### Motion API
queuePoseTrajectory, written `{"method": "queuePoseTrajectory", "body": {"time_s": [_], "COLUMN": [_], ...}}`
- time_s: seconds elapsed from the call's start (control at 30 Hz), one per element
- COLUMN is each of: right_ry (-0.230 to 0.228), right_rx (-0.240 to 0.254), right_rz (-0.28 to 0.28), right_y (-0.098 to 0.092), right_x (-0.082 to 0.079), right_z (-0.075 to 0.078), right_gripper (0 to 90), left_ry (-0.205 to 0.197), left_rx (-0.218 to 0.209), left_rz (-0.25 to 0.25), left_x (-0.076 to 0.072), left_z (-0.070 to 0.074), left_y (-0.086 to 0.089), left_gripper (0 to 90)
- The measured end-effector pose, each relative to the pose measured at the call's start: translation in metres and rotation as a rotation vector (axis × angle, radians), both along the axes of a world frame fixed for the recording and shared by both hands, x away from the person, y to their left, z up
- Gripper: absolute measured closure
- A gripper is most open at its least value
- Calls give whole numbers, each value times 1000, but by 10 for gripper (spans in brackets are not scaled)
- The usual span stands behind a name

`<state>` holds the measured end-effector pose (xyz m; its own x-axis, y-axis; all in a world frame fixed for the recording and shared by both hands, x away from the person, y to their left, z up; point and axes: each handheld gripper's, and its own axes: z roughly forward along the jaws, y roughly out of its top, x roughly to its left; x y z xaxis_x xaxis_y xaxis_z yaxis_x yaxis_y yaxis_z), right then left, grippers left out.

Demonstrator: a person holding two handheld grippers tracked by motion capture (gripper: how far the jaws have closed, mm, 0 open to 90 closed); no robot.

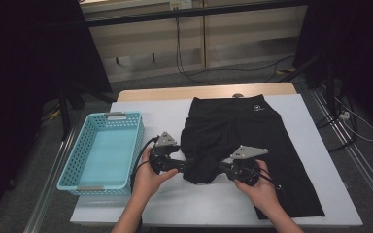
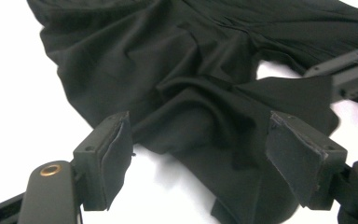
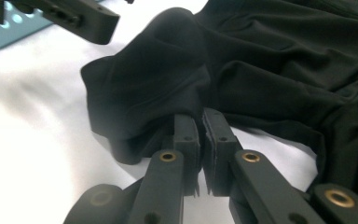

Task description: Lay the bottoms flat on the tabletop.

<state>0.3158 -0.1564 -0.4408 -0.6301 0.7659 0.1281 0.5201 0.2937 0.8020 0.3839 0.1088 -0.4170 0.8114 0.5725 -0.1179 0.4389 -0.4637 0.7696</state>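
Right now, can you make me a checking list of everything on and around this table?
Surface: white table, wooden edge at the far side.
Job's things: black garment spread out, one part bunched between the grippers.
Clutter: empty turquoise basket to the left of the garment.
Grippers: left gripper open, bunched cloth between its pads; right gripper shut on the black garment.
Cables: a black cable trails from the left gripper; more lie on the floor beyond.
Surroundings: dark curtains, wooden panels behind.
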Motion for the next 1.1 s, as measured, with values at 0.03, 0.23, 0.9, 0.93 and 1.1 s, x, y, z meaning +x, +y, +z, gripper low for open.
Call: {"method": "queuePoseTrajectory", "body": {"time_s": [0.03,0.23,0.9,0.93,1.1], "right_ry": [-3,-6,-25,-25,-36], "right_rx": [-8,-32,-53,-52,-62], "right_rz": [-1,-12,-27,-28,-26], "right_y": [0,-2,-5,-5,-4], "right_x": [0,1,1,1,1], "right_z": [0,-3,-3,-3,-1], "right_gripper": [855,855,847,846,835], "left_ry": [2,33,224,214,175], "left_rx": [1,9,22,9,-45], "left_rz": [-8,-18,-73,-66,-6], "left_x": [0,-3,-9,-8,-3], "left_z": [0,-5,-7,-3,12], "left_y": [0,0,3,5,15], "left_gripper": [236,260,879,879,878]}}
